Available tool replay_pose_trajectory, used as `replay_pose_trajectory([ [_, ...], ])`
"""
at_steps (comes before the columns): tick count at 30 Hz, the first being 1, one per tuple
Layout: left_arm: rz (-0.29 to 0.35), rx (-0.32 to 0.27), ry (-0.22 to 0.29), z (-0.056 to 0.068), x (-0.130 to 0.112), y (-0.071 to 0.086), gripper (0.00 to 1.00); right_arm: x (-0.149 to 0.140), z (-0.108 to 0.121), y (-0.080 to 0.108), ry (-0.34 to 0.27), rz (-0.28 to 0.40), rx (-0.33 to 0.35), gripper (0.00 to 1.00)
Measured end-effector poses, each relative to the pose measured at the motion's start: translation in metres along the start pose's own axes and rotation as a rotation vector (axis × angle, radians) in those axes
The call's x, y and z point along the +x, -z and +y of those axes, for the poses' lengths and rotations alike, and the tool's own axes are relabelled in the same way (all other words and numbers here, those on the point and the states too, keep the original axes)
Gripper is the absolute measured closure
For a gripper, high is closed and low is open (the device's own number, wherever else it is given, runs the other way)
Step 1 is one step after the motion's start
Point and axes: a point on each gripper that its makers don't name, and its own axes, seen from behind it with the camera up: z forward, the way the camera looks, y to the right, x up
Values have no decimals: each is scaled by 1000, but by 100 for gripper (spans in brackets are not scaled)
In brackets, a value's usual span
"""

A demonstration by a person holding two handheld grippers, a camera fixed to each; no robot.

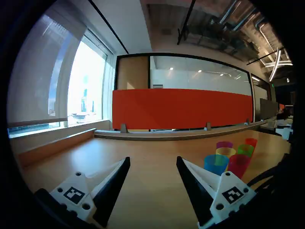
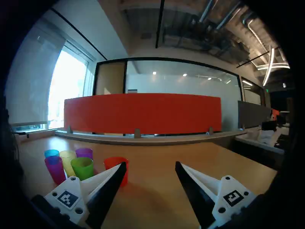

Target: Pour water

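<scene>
Several coloured plastic cups stand in a cluster on the wooden desk. In the left gripper view the blue cup [image 1: 215, 163], pink cup [image 1: 239, 164], yellow cup [image 1: 225, 152], purple cup [image 1: 224, 145], green cup [image 1: 245, 150] and red cup [image 1: 251, 142] sit to the right, beyond my left gripper [image 1: 152, 165], which is open with nothing between its fingers. In the right gripper view the cluster sits at the left: magenta cup [image 2: 55, 169], green cup [image 2: 82, 168], red cup [image 2: 116, 167]. My right gripper [image 2: 151, 168] is open and holds nothing; its left finger overlaps the red cup in view.
A red divider panel [image 1: 182, 108] stands along the desk's far edge [image 1: 171, 134]. A bright window [image 1: 85, 89] and a low wooden ledge [image 1: 53, 145] run along the left. Another desk with objects [image 2: 267, 137] lies to the right.
</scene>
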Motion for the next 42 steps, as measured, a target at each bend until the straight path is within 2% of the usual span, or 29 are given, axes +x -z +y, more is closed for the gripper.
replay_pose_trajectory([
  [5, 2, -20, 11, 6, 4, -5, 10, 12, -3, 1, 7, 4, 14, 0],
  [11, -11, -87, 30, 19, 16, -11, 10, 31, -13, 0, 28, -8, 52, 0],
  [17, -31, -171, -5, 31, 33, -17, 10, 55, -23, -4, 60, -7, 89, 0],
  [24, -63, -257, -42, 46, 44, -23, 10, 80, -33, -9, 67, 8, 124, 0],
  [33, -150, -387, -95, 69, 34, -29, 10, 85, -51, -11, 126, -21, 215, 0],
  [42, -253, -497, -145, 85, 13, -34, 10, 77, -70, -10, 206, -111, 359, 0],
])
